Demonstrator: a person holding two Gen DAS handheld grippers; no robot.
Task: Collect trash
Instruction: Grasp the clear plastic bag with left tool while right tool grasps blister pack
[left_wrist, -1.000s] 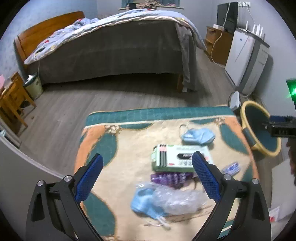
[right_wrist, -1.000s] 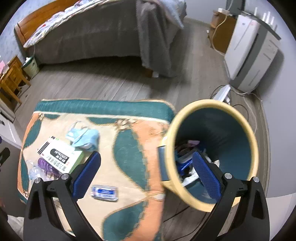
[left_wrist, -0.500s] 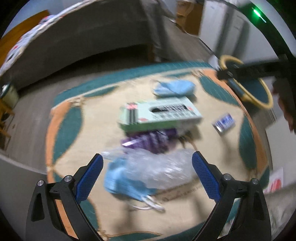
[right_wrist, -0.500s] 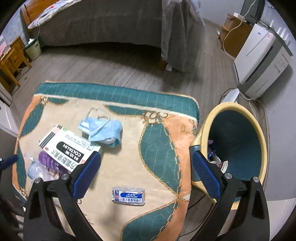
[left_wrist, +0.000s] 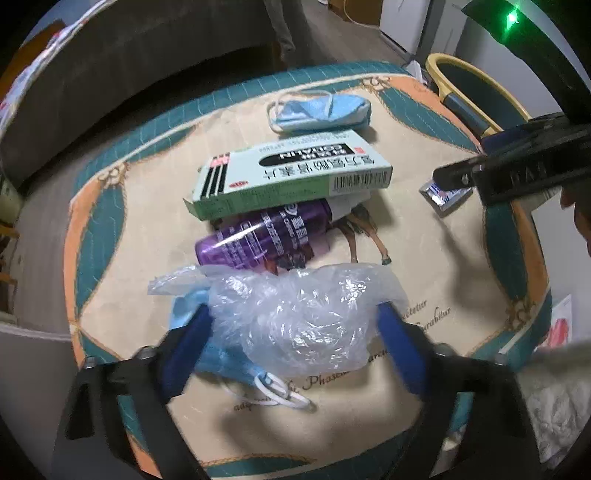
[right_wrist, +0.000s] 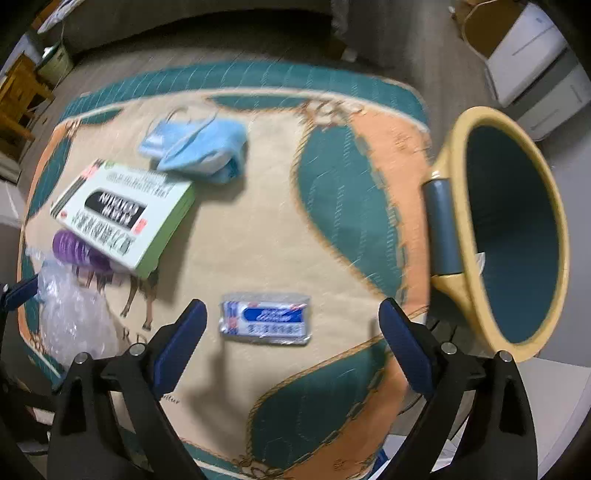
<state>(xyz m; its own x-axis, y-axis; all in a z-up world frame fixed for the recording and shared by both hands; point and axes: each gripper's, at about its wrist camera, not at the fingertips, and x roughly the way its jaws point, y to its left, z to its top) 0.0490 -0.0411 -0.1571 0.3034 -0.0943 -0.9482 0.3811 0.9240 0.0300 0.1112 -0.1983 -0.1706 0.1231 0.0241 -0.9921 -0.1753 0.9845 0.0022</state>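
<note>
My left gripper (left_wrist: 293, 328) is open, its blue fingers on either side of a crumpled clear plastic bag (left_wrist: 295, 317) that lies over a blue face mask (left_wrist: 221, 363). Beyond it lie a purple bottle (left_wrist: 262, 236), a green-and-white medicine box (left_wrist: 291, 177) and a second blue mask (left_wrist: 317, 110). My right gripper (right_wrist: 291, 325) is open, low over a small blue-and-white foil packet (right_wrist: 266, 323) on the mat. The yellow-rimmed bin (right_wrist: 517, 229) stands at the mat's right edge.
All the trash lies on a patterned teal, orange and cream mat (right_wrist: 332, 192). A dark bed (left_wrist: 110, 74) stands behind it. A white appliance (right_wrist: 535, 66) stands at the back right. The right gripper's black frame (left_wrist: 517, 173) crosses the left wrist view.
Both grippers have dropped down towards the mat. The left one has closed in around the plastic bag; the right one has swung left from the bin to above the foil packet.
</note>
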